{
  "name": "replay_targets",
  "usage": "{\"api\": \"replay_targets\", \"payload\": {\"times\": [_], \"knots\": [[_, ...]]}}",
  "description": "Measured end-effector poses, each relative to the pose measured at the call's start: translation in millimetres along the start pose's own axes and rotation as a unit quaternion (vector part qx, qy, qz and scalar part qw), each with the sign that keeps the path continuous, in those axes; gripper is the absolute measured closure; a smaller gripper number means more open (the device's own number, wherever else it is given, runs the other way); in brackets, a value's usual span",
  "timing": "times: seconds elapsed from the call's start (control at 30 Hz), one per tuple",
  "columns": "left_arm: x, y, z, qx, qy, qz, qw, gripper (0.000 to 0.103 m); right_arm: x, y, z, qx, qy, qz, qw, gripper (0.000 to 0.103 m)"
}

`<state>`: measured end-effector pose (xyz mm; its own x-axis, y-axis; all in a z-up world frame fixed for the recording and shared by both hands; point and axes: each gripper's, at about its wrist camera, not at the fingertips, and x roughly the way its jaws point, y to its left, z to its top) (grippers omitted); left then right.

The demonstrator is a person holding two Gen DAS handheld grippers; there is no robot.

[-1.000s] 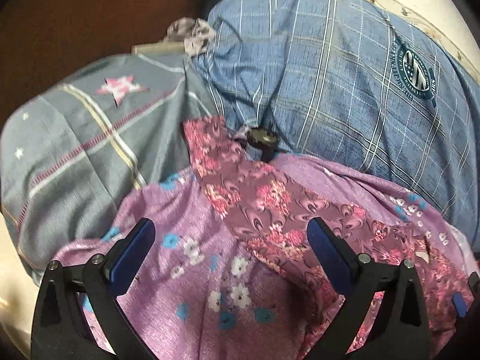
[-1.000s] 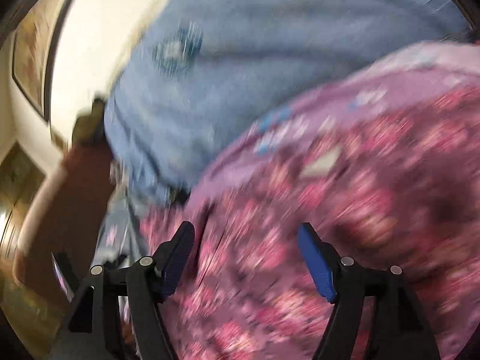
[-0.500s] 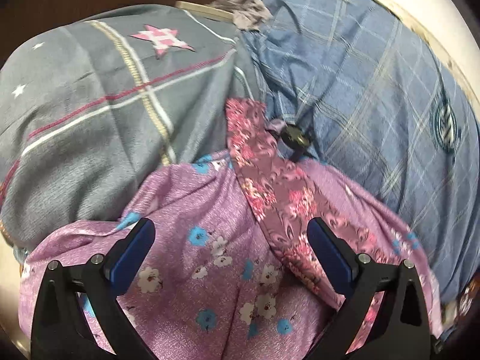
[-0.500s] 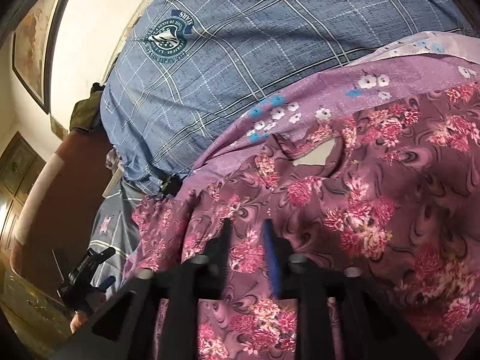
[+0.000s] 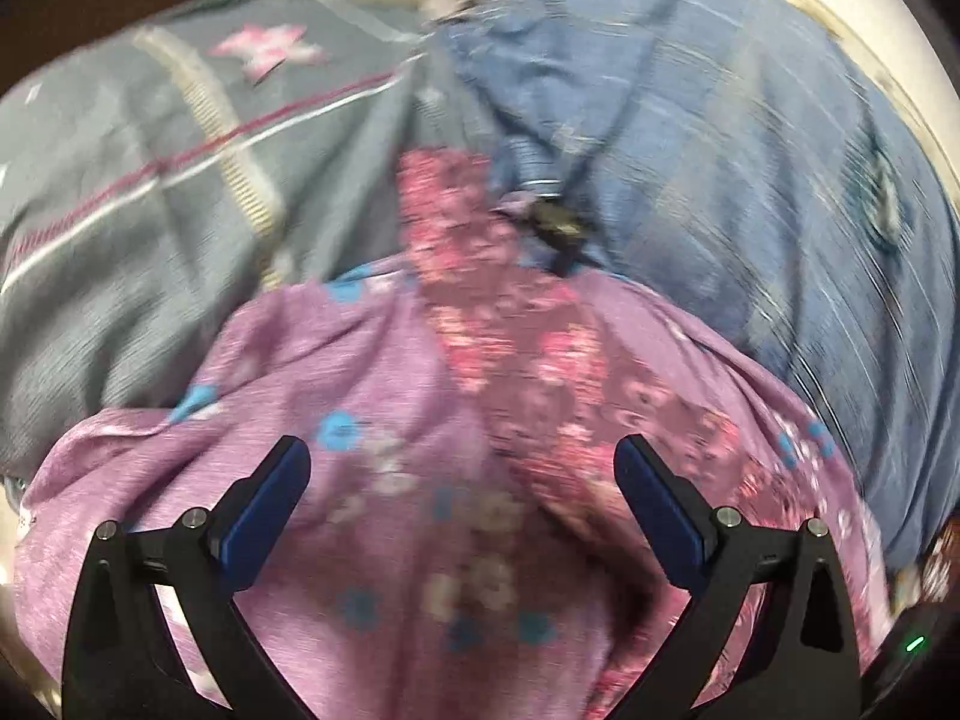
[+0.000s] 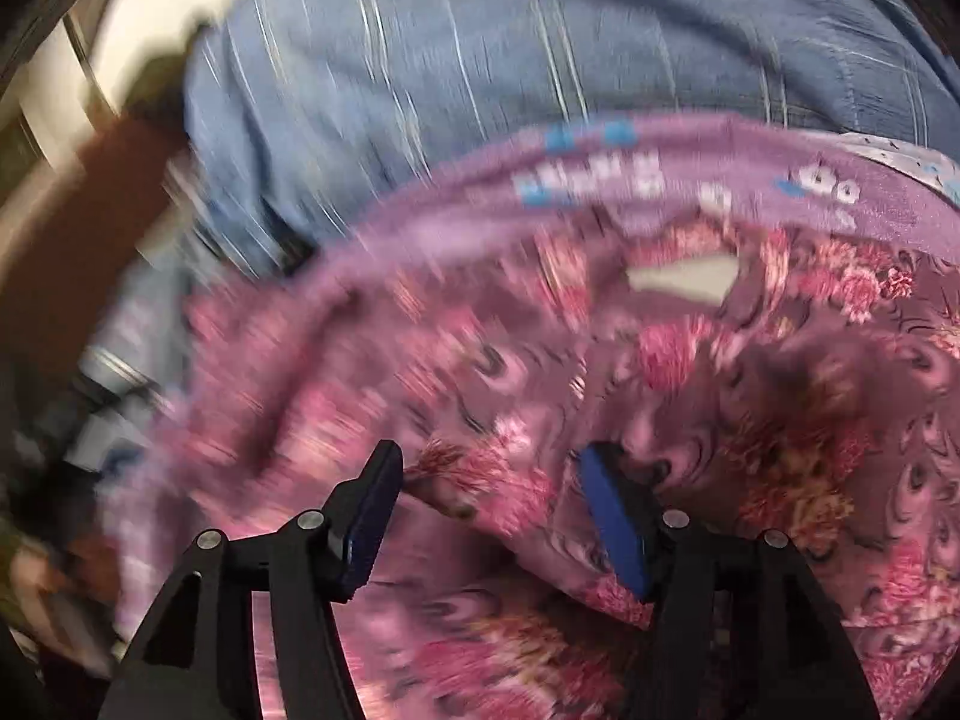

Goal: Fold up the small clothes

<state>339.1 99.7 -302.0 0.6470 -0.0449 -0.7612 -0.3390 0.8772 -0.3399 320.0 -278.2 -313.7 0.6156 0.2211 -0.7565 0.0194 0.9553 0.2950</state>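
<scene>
Two grippers sit low in their own views, both with their blue-padded fingers spread. The left gripper (image 5: 461, 501) is wide apart and holds nothing, poised over a lilac cloth with blue and white flowers (image 5: 384, 516). The right gripper (image 6: 489, 519) is parted too, with a raised ridge of the maroon floral garment (image 6: 750, 420) lying in the gap and against its right finger; the blur does not let me tell whether the left finger touches the cloth.

That maroon floral garment (image 5: 528, 354) lies on top of the lilac cloth, running as a strip from near the left gripper's right finger up toward the far edge. In the right wrist view a pale patch (image 6: 684, 279) shows through an opening in it, and the lilac cloth (image 6: 750, 180) appears as a band just beyond.

Farther off, a grey blanket with stripes and a pink star (image 5: 156, 192) lies to the left, and a blue checked blanket (image 5: 732, 180) to the right; the two meet above the strip's end, where a small dark object (image 5: 555, 225) sits, too blurred to identify. The blue blanket (image 6: 480, 60) fills the top of the right wrist view.
</scene>
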Motion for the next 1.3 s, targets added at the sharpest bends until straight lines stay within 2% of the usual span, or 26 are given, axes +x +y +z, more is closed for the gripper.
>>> {"api": "replay_targets", "payload": {"times": [0.03,0.07,0.1,0.2,0.27,0.3,0.37,0.4,0.43,0.47,0.53,0.67,0.7,0.73,0.77,0.8,0.87,0.93,0.97,1.03,1.17,1.27,1.3], "knots": [[2.2,9.3,4.2,-0.014,0.010,0.000,0.9998,0.001,0.2,3.4,-0.4,-0.014,-0.013,-0.027,0.999,0.081],[3.7,16.1,7.0,-0.025,0.017,-0.002,0.9995,0.001,-0.7,5.2,1.3,-0.021,-0.018,-0.052,0.998,0.096],[4.2,22.4,10.9,-0.038,0.023,-0.006,0.9990,0.001,-2.7,2.5,4.6,-0.014,-0.019,-0.055,0.998,0.099],[7.4,33.1,24.0,-0.062,0.042,-0.013,0.9971,0.002,-25.2,-4.7,9.7,0.019,-0.062,0.008,0.998,0.099],[10.5,33.6,34.7,-0.073,0.039,-0.017,0.9964,0.002,-36.6,0.5,10.9,0.026,-0.085,0.082,0.993,0.102],[13.2,31.2,40.5,-0.074,0.038,-0.014,0.9965,0.001,-40.4,2.6,10.5,0.039,-0.095,0.134,0.986,0.100],[23.4,24.2,57.2,-0.072,0.036,-0.011,0.9967,0.001,-35.7,7.0,9.2,0.050,-0.088,0.171,0.980,0.087],[32.0,20.6,67.3,-0.072,0.041,-0.012,0.9965,0.001,-25.1,10.3,6.9,0.045,-0.055,0.170,0.983,0.061],[42.1,17.2,77.0,-0.072,0.054,-0.013,0.9959,0.001,-14.5,10.4,4.5,0.045,-0.016,0.161,0.986,0.050],[53.4,13.7,86.4,-0.073,0.068,-0.016,0.9949,0.002,-6.1,8.0,2.2,0.055,0.015,0.156,0.986,0.051],[73.3,9.8,101.9,-0.073,0.085,-0.016,0.9936,0.002,-11.6,-2.6,1.6,0.082,0.007,0.171,0.982,0.051],[105.9,9.2,117.2,-0.076,0.106,-0.001,0.9914,0.002,-57.7,-26.0,10.2,0.094,-0.098,0.180,0.974,0.045],[114.5,9.3,117.6,-0.078,0.115,-0.005,0.9903,0.008,-64.3,-34.4,10.4,0.104,-0.119,0.181,0.971,0.045],[121.5,8.3,117.0,-0.078,0.123,-0.007,0.9893,0.024,-66.5,-39.3,12.1,0.110,-0.128,0.178,0.970,0.045],[128.2,7.2,116.4,-0.076,0.129,-0.008,0.9887,0.035,-67.6,-43.4,12.1,0.114,-0.132,0.171,0.970,0.045],[134.7,5.5,116.4,-0.068,0.134,-0.011,0.9886,0.053,-67.8,-45.7,12.3,0.112,-0.133,0.159,0.972,0.046],[142.5,3.4,118.0,-0.058,0.136,-0.001,0.9890,0.064,-69.1,-46.2,12.4,0.098,-0.131,0.132,0.978,0.053],[142.6,4.3,121.0,-0.056,0.123,0.008,0.9908,0.088,-69.9,-51.1,10.9,0.096,-0.134,0.114,0.980,0.067],[139.3,3.8,122.2,-0.054,0.113,0.000,0.9921,0.092,-72.3,-55.8,10.1,0.098,-0.136,0.106,0.980,0.075],[125.6,-4.7,125.6,-0.040,0.091,-0.011,0.9950,0.098,-78.6,-67.8,12.6,0.104,-0.148,0.083,0.980,0.085],[80.7,-50.5,127.5,0.041,0.042,-0.042,0.9974,0.101,-97.0,-99.6,16.6,0.144,-0.180,0.060,0.971,0.085],[36.1,-102.4,117.5,0.105,0.016,-0.091,0.9901,0.101,-118.1,-126.8,16.0,0.175,-0.205,0.050,0.962,0.085],[20.0,-125.5,110.6,0.133,0.012,-0.106,0.9854,0.101,-127.0,-136.1,14.5,0.185,-0.216,0.046,0.958,0.085]]}}
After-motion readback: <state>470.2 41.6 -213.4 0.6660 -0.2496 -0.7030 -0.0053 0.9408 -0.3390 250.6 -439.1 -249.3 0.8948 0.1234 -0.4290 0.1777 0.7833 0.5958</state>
